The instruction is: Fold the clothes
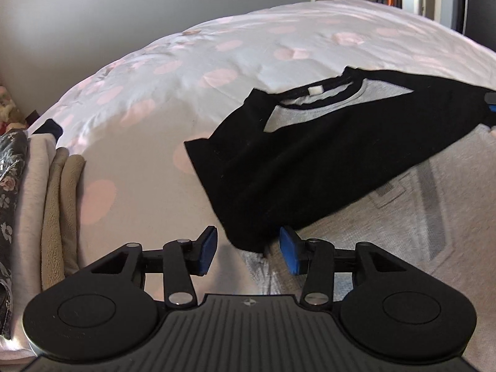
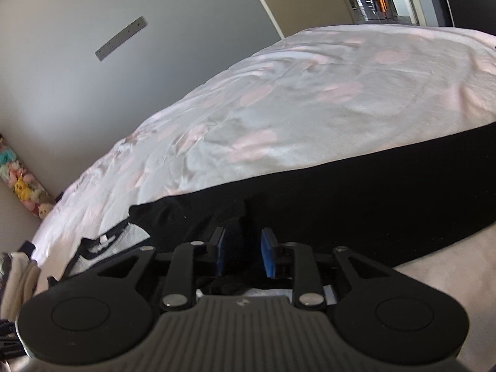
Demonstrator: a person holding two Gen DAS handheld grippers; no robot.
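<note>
Left claw (image 1: 248,251): lowest centre of the left wrist view, blue pads spread wide, released, nothing between them; black hem corner of the shirt just past the gap, not touching either pad as far as visible.
Right claw (image 2: 242,255): bottom centre of the right wrist view, pads partly apart with black fabric bunched between and around them; can't tell if actually pinching it or just resting over it.
Shirt (image 1: 310,161): black and grey raglan tee, spread over the bed right of centre, one black sleeve folded across the grey chest, neckline with a small white tag (image 1: 315,90) toward the upper middle.
Grey garment (image 1: 418,210): printed, lying under the shirt at lower right.
Bed (image 1: 217,62): white cover with pale pink dots, fills most of both views.
Folded pile (image 1: 59,204): beige and tan pieces stacked at the left edge, well apart from the shirt; dark floral fabric (image 1: 9,186) beside it at far left.
Plush toys (image 2: 21,183): colourful bunch, left edge of the right wrist view, against the wall.
</note>
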